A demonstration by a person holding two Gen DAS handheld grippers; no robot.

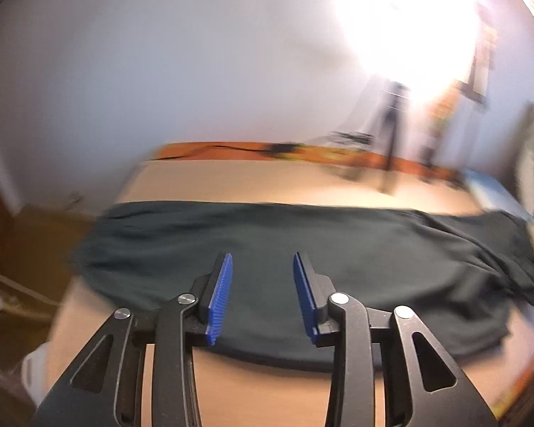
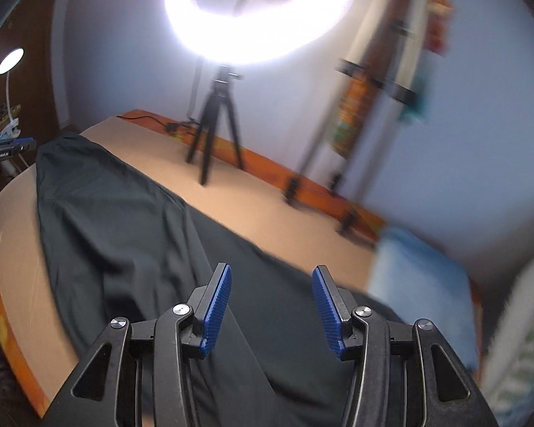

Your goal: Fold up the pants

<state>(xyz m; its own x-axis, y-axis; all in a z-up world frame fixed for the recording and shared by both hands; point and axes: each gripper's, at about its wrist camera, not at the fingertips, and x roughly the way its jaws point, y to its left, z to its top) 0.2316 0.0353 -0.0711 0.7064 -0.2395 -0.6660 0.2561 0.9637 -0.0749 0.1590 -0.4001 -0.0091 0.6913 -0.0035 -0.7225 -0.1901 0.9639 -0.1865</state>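
Hovering, your left gripper (image 1: 262,297) and right gripper (image 2: 271,307) are both released above the dark pants (image 1: 284,249), spread from nine to three across the table (image 1: 267,181). Pinching only the top layer risks an uneven fold.

The left gripper (image 1: 262,295) hangs above dark green pants (image 1: 302,249), its blue-padded fingers (image 1: 220,295) spread apart with nothing between them. The pants lie stretched across a tan table (image 1: 267,391), wrinkled and bunched toward the right end. Beyond them a black tripod (image 1: 391,131) stands on the far part of the table under a glaring light (image 1: 406,17). The view is blurred.
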